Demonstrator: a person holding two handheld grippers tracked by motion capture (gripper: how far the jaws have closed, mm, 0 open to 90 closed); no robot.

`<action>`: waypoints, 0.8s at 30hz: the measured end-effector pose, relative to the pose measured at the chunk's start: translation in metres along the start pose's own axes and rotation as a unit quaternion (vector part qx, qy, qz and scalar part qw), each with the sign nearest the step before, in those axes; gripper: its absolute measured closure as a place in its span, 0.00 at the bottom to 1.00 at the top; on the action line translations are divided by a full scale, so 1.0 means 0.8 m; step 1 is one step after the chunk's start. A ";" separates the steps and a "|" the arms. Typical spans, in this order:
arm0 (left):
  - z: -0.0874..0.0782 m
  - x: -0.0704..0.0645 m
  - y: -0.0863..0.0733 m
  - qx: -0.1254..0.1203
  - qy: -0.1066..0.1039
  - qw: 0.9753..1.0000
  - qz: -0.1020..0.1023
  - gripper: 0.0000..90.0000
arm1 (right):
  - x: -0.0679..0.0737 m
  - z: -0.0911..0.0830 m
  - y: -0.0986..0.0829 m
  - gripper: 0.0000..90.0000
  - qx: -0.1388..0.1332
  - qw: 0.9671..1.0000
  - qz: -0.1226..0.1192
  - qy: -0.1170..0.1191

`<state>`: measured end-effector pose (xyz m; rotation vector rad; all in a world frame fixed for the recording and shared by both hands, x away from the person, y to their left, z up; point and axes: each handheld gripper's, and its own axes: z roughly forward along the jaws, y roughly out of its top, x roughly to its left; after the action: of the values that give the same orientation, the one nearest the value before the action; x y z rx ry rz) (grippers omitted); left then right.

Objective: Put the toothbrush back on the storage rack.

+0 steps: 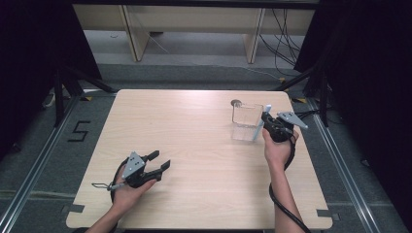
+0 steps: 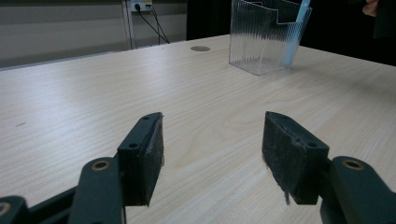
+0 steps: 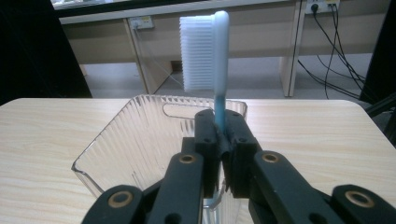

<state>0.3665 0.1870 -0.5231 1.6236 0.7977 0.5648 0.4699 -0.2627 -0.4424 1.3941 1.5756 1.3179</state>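
The right gripper [image 3: 223,154] has its 2 jaws clamped on the blue handle of a toothbrush [image 3: 219,70], which stands nearly upright with the white bristles at the top. The bin [image 1: 247,121], a clear ribbed box, sits near the table's [image 1: 194,145] far right corner, and the brush is at its right wall; in the left gripper view its lower end looks to be down beside or inside that wall, though the clear plastic makes it hard to tell which. The step in hand seems to be setting the brush into the bin.

To do it well, the handle should stay vertical so the tip goes straight down past the rim instead of catching on the ribs. The bin is light and unheld, so any sideways push from the jaws could slide or tip it; the grip should be eased off only once the tip rests on the bottom and the brush leans on a wall. Letting go slowly matters, since a tall brush could topple over the low front edge.

The left gripper [image 1: 163,162] rests near the table's near left corner, jaws spread wide and holding nothing, well apart from the bin. It could come over and steady the bin if it shifts.
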 end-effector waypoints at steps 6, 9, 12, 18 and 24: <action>0.000 0.000 0.000 0.000 0.000 1.000 0.001 0.43 | -0.001 0.000 -0.003 0.95 -0.003 1.000 0.004 -0.004; 0.000 0.000 0.000 0.000 0.000 1.000 0.001 0.43 | -0.002 0.001 -0.003 0.94 -0.003 1.000 -0.003 -0.005; 0.000 0.000 0.000 0.000 0.000 1.000 0.000 0.43 | -0.001 0.001 -0.003 0.94 -0.003 1.000 0.005 -0.006; 0.000 0.000 0.000 0.000 0.000 1.000 0.001 0.43 | -0.001 0.001 -0.003 0.90 -0.003 1.000 -0.002 -0.007; 0.000 0.000 0.000 0.000 0.000 1.000 0.000 0.43 | -0.002 0.001 -0.003 0.81 0.002 1.000 -0.014 -0.007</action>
<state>0.3665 0.1870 -0.5231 1.6240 0.7970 0.5649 0.4701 -0.2635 -0.4452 1.3750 1.5832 1.2871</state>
